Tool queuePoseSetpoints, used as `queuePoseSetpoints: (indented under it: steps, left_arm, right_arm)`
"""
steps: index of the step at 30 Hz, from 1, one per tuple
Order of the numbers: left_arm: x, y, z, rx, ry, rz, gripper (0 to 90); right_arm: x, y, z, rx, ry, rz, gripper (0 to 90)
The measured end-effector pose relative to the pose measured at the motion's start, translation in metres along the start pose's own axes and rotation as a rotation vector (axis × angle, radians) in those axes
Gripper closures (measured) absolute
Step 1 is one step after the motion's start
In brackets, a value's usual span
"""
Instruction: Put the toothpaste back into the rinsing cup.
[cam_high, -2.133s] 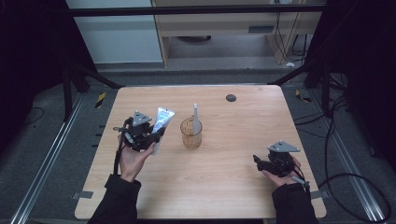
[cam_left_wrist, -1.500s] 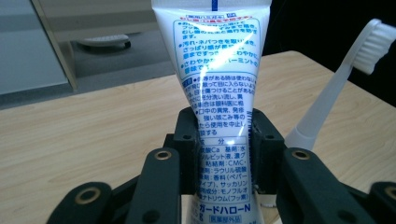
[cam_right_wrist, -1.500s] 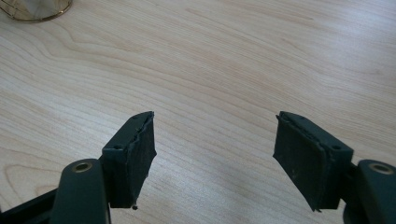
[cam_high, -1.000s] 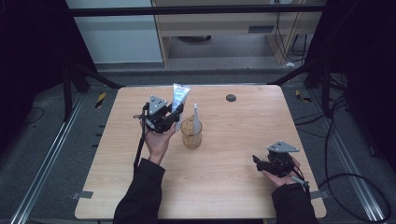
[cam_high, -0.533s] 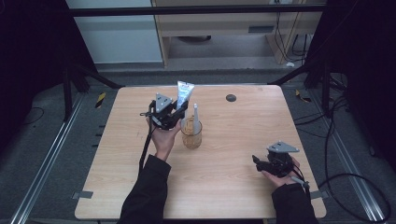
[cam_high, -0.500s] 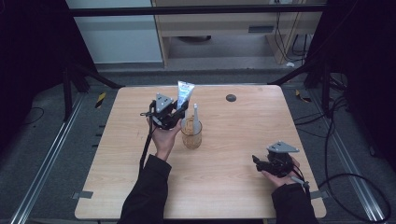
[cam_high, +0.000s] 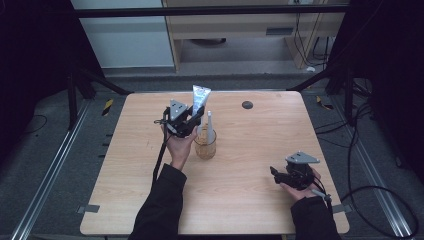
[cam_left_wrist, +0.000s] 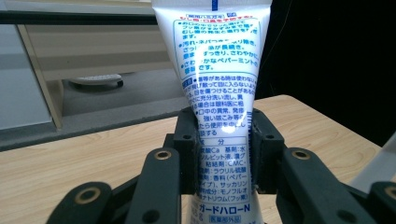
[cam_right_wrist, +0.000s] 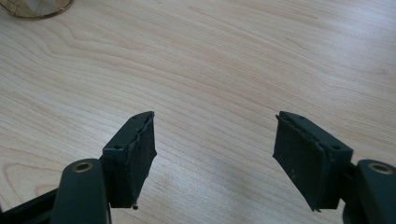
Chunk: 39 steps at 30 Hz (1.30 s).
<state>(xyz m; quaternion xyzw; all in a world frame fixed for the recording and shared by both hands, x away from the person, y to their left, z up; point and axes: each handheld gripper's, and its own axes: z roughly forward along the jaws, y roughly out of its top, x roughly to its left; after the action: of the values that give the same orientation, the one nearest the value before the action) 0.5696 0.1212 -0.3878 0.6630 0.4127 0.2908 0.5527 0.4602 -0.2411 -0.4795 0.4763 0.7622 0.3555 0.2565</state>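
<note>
A white toothpaste tube (cam_high: 200, 99) with blue print stands upright in my left gripper (cam_high: 192, 120), whose jaws are shut on its lower half. In the left gripper view the tube (cam_left_wrist: 219, 84) rises between both pads (cam_left_wrist: 187, 149). Gripper and tube hover just left of an amber glass cup (cam_high: 205, 143) at the table's middle; a white toothbrush-like stick (cam_high: 209, 122) stands in the cup. My right gripper (cam_high: 275, 174) rests low near the table's front right corner, open, with bare wood between its pads (cam_right_wrist: 135, 154).
The wooden table (cam_high: 130, 190) has a small dark round spot (cam_high: 247, 104) near its far edge. Dark frame bars and cables surround the table. The cup's base (cam_right_wrist: 35, 7) shows at the top left of the right gripper view.
My left gripper has carried the tube from the table's left rear towards the cup and sunk a little. The right gripper has stayed in place.
</note>
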Motion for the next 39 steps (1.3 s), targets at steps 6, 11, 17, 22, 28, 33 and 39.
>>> queuePoseSetpoints:
  steps: [6,11,17,22,28,33,39]
  left_arm:
    - [-0.002,-0.006,0.004,0.005,-0.009,-0.003,67.9]
    - [-0.005,-0.01,0.007,0.006,-0.018,0.003,67.9]
    - [-0.008,-0.015,0.01,0.013,-0.022,0.009,67.8]
    - [-0.009,-0.021,0.011,0.021,-0.028,0.014,67.8]
    - [-0.01,-0.027,0.013,0.034,-0.036,0.019,67.5]
    - [-0.01,-0.031,0.014,0.04,-0.043,0.014,67.2]
    - [-0.01,-0.034,0.015,0.069,-0.053,0.023,66.3]
  right_arm:
    - [0.0,0.0,0.0,0.001,0.0,0.003,29.3]
    - [0.0,0.0,0.0,0.001,-0.001,0.0,29.4]
    - [0.0,0.0,0.0,0.003,-0.002,-0.004,29.5]
    - [0.0,0.0,0.001,0.002,0.0,-0.006,29.6]
    - [0.0,-0.001,0.001,0.003,0.001,-0.007,29.6]
    - [0.0,-0.001,0.001,0.004,0.002,-0.01,29.5]
    - [0.0,-0.001,0.001,0.005,0.001,-0.006,29.5]
